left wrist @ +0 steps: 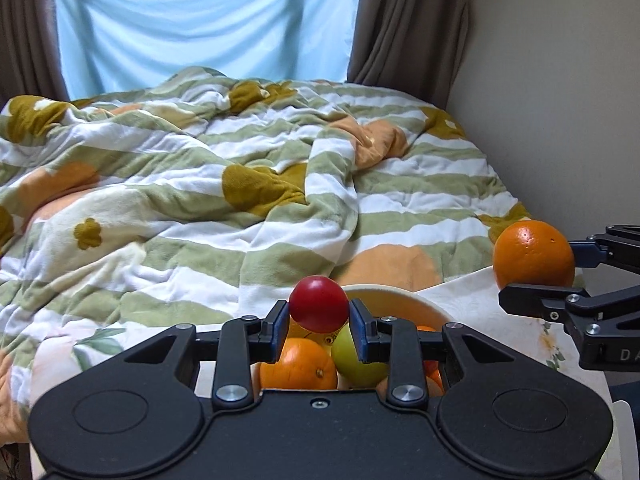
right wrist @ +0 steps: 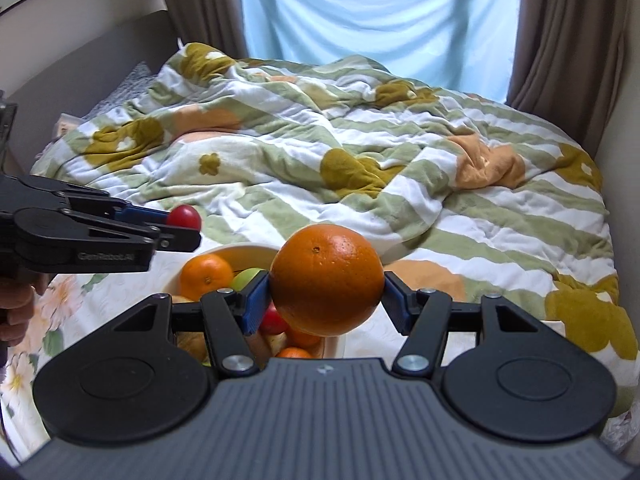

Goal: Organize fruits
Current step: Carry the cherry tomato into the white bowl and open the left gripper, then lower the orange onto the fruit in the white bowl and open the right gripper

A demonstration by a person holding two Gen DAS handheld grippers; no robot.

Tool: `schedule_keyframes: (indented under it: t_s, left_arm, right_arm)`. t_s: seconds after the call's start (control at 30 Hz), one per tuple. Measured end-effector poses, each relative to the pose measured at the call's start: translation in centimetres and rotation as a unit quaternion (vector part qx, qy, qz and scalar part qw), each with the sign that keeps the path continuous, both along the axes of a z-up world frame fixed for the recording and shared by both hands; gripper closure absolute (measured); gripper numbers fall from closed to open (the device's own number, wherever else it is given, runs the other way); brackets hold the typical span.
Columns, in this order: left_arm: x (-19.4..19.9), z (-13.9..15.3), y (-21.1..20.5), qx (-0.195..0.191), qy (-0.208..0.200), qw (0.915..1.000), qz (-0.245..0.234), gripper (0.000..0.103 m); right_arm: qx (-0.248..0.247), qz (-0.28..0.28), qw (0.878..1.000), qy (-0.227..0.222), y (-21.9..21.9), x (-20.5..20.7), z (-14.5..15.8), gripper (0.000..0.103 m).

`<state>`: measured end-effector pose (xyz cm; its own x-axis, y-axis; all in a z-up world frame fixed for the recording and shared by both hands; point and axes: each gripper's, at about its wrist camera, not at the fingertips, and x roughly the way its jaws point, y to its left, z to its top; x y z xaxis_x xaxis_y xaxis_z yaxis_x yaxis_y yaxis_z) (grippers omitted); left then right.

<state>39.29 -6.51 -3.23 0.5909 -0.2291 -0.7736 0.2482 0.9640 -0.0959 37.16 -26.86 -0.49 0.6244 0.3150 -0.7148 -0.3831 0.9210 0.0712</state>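
My left gripper [left wrist: 319, 312] is shut on a small red fruit [left wrist: 319, 303], held above a cream bowl [left wrist: 404, 298]. In the bowl lie an orange [left wrist: 300, 364], a green apple [left wrist: 356, 360] and other fruit partly hidden by the gripper. My right gripper [right wrist: 326, 294] is shut on a large orange [right wrist: 327, 279], also above the bowl [right wrist: 228, 250]. In the right wrist view the left gripper [right wrist: 182, 226] comes in from the left with the red fruit [right wrist: 184, 217]. In the left wrist view the right gripper [left wrist: 540, 264] holds the large orange [left wrist: 534, 254] at the right.
The bowl stands on a white floral-print tabletop [right wrist: 72, 304]. Behind it a bed is covered by a rumpled green-and-white striped blanket [left wrist: 200, 184]. Brown curtains [left wrist: 408, 20] frame a light blue window drape. A wall [left wrist: 560, 80] runs along the right. A hand [right wrist: 16, 312] shows at the left edge.
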Motion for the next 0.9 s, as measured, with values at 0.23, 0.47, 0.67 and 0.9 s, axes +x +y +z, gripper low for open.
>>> schedule_keyframes:
  t_s: [0.23, 0.47, 0.67, 0.9]
  left_arm:
    - [2.5, -2.4, -0.3, 0.000, 0.033, 0.9991, -0.025, 0.067]
    - [2.8, -2.4, 0.2, -0.002, 0.028, 0.9994, -0.022, 0.018]
    - [1.1, -0.5, 1.2, 0.013, -0.008, 0.9996, -0.023, 0.008]
    - [-2.1, 1.8, 3.4, 0.030, -0.042, 0.9986, -0.009, 0.005]
  right_arm:
    - [-0.007, -0.026, 0.999, 0.017, 0.1, 1.8, -1.8, 0.028]
    - [-0.008, -0.044, 0.999, 0.028, 0.0, 2.9, -2.6, 0.028]
    - [-0.009, -0.045, 0.999, 0.029, 0.5, 3.4, -2.4, 0.028]
    - [-0.010, -0.030, 0.999, 0.030, 2.3, 4.1, -2.7, 0.028]
